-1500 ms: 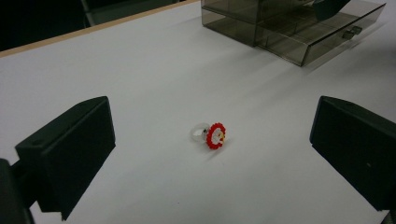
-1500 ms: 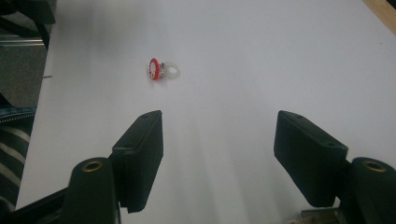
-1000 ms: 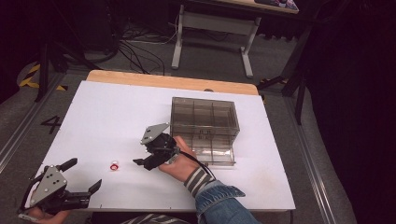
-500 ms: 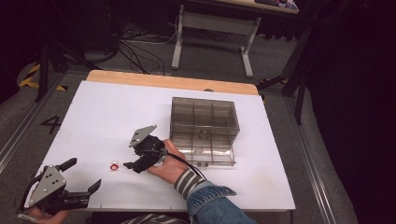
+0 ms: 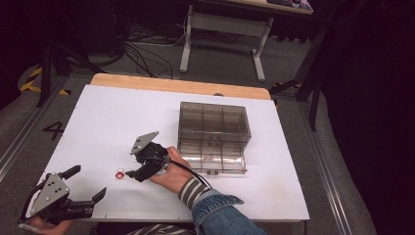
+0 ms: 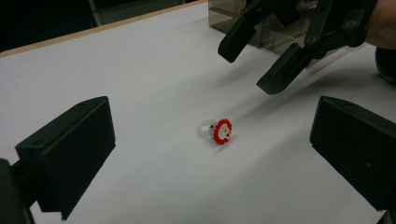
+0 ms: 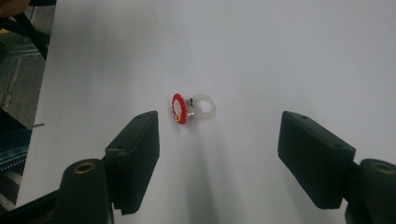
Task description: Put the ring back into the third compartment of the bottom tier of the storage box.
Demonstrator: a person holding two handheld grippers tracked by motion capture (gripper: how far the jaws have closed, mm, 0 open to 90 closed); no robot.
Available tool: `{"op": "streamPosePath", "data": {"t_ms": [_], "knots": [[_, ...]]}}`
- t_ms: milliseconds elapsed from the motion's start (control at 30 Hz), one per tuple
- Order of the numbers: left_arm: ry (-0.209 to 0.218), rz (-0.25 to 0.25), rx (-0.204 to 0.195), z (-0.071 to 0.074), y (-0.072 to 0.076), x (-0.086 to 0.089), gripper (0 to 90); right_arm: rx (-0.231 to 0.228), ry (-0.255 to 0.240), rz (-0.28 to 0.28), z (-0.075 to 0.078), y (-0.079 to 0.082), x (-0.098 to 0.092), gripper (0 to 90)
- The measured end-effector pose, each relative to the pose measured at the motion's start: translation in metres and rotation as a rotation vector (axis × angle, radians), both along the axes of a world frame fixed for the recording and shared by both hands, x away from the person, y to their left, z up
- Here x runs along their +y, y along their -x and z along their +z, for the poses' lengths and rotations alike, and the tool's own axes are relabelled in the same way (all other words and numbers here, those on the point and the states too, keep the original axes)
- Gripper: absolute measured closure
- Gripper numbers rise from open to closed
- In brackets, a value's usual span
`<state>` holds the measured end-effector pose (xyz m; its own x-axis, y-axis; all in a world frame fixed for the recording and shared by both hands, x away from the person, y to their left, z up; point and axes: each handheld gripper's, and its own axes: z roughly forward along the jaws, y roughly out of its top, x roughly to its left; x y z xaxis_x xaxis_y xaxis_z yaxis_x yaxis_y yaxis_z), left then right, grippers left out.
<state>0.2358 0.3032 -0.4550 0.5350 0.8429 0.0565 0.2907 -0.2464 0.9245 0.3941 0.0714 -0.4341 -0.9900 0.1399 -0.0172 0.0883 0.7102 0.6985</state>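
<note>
A small ring [image 5: 118, 175] with a red flower top and a clear band lies on the white table [image 5: 107, 117]. My right gripper [image 5: 133, 175] hovers just right of it, open, jaws pointing left and down. In the right gripper view the ring [image 7: 189, 107] lies ahead of the open right gripper [image 7: 218, 135], nearer its left jaw and touching neither. My left gripper [image 5: 88, 182] rests open at the table's front left corner. Its own view shows the ring [image 6: 217, 130] beyond the open left gripper [image 6: 214, 109], with the right gripper [image 6: 250, 70] above and behind it.
A smoky clear box [image 5: 214, 134] of several compartments stands right of centre, its lower drawer [image 5: 210, 165] pulled out a little toward me. The box's corner [image 6: 233, 11] shows behind the right gripper. The table's left edge [image 7: 46, 70] runs close to the ring.
My right gripper has moved left and a little down, from beside the box to just short of the ring. The left gripper and the ring have stayed put.
</note>
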Motion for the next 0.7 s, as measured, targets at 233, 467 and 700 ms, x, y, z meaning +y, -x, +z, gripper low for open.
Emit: {"op": "streamPosePath", "data": {"t_ms": [233,467,700], "knots": [[-0.004,0.004,0.001,0.0,0.0,0.0,0.8,0.017,-0.007,-0.005,-0.004,-0.003,0.007,30.7],[-0.013,0.002,0.001,0.0,-0.001,0.0,0.9,0.024,-0.012,0.0,-0.007,-0.004,0.015,31.1],[-0.013,-0.001,0.001,0.0,-0.001,0.001,0.9,0.044,-0.016,0.002,-0.013,-0.005,0.022,32.0]]}}
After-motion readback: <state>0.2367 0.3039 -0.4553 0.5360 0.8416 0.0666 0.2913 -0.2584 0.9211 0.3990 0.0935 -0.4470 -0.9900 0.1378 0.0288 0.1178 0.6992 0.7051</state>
